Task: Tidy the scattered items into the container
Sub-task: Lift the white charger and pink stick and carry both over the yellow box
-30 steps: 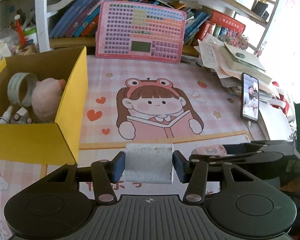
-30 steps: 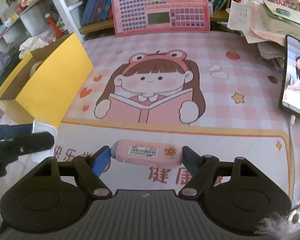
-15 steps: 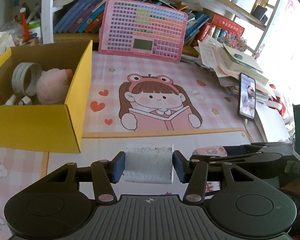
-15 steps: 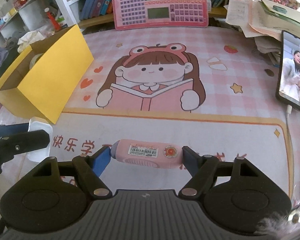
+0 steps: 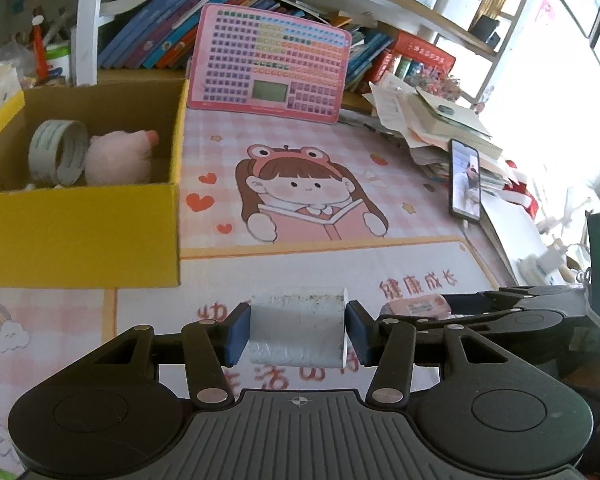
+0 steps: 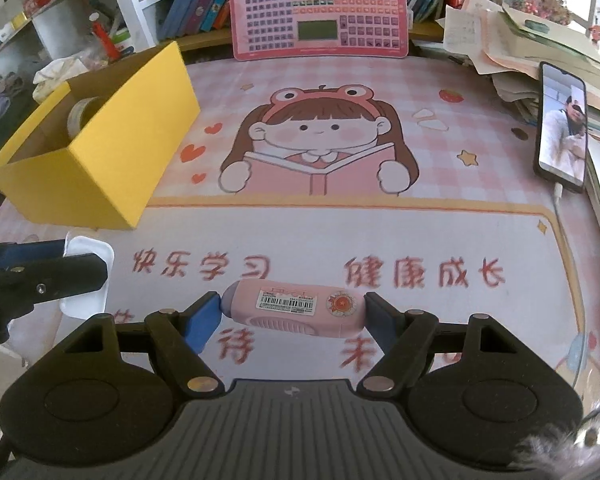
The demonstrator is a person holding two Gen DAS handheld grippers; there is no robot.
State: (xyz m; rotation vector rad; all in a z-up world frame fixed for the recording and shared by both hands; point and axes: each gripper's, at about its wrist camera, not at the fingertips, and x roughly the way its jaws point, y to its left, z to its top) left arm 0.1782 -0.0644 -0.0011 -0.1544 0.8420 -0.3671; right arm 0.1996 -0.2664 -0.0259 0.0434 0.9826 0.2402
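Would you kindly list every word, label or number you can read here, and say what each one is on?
"快乐学习" on the desk mat, lower left.
"健康成长" on the same mat, lower right.
Barcode label on the pink case in the right gripper: too small to read.
Pink keyboard toy keys: too small.
Book spines: blurred.
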